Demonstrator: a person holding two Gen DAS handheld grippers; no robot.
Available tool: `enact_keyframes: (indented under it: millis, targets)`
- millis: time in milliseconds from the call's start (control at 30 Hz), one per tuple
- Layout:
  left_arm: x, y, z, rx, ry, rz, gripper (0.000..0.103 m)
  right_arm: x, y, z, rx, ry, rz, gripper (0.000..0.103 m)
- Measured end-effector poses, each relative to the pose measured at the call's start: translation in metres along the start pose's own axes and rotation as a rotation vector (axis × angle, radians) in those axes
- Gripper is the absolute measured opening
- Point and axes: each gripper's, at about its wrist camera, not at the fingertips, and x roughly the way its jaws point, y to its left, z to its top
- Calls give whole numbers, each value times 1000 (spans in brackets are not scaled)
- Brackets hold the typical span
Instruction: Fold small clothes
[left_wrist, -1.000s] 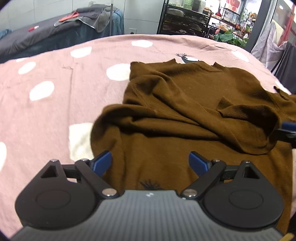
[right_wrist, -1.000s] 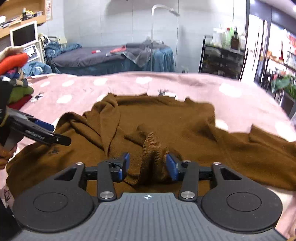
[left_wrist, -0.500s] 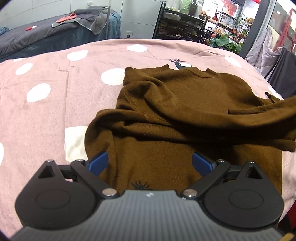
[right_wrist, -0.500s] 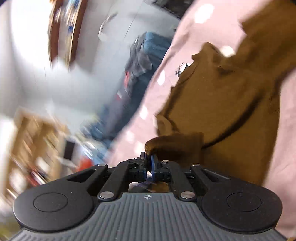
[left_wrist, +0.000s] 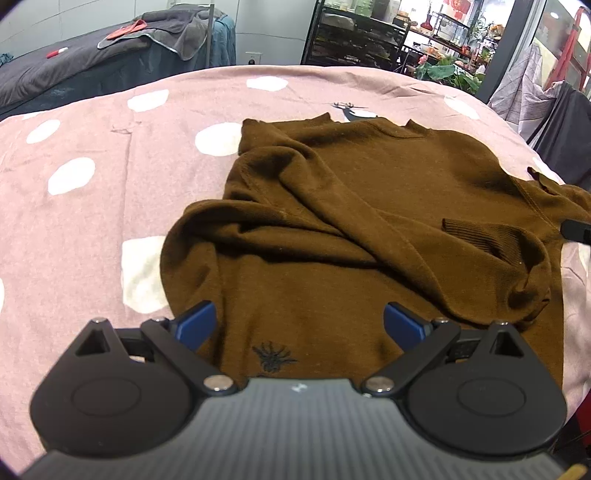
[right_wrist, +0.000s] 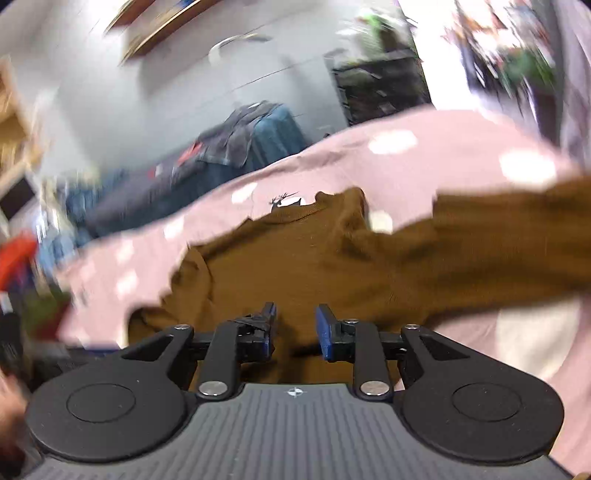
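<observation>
A brown sweater (left_wrist: 369, 206) lies on the pink dotted bedspread (left_wrist: 92, 229), neck at the far side. One sleeve is folded across its body, the ribbed cuff (left_wrist: 476, 236) resting near the right side. My left gripper (left_wrist: 299, 325) hovers wide open over the sweater's near hem, by a small black bug print (left_wrist: 273, 356), holding nothing. The right gripper's tip (left_wrist: 576, 230) shows at the right edge, just beyond the cuff. In the blurred right wrist view the right gripper (right_wrist: 297, 323) is opening above the sweater (right_wrist: 332, 266), with no cloth pinched between its pads.
A dark grey covered surface with towels (left_wrist: 110, 55) stands beyond the bed at back left. A black shelf rack (left_wrist: 362, 37) is behind, and hanging clothes (left_wrist: 524, 92) are at the right. A red and orange pile (right_wrist: 14, 258) sits at the far left in the right wrist view.
The right gripper, shut on the sleeve cuff half a second ago, has let it go and rolled back. The cuff now lies on the sweater's body. The left gripper stayed put.
</observation>
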Motion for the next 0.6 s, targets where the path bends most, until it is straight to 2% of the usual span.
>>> enact_keyframes:
  millis: [67,133,167,233,300,400,467,533,600]
  targets:
    - [0,-2,0,4,4,-8,100,0,8,2,-159,17,13,58]
    - [1,-4,-1,6,16,-20,100,-1,2,4,-377,36,60,63]
    - [2,-5,-1,8,22,-22,100,-2,10,3,-509,35,82,78]
    - [2,-7,-1,19,28,-19,100,4,23,5,-794,45,131,99]
    - [1,-9,-2,26,29,-17,101,10,28,5,-1047,67,154,101]
    - [2,-11,-4,27,39,-18,102,24,29,6,-1323,221,298,99]
    - [3,-12,-5,31,49,-16,102,34,34,2,-1451,304,347,95]
    - [3,-13,-7,36,58,-14,102,44,38,-2,-1552,300,347,94]
    - [3,-13,-8,43,61,-16,102,51,42,-2,-1586,293,356,93]
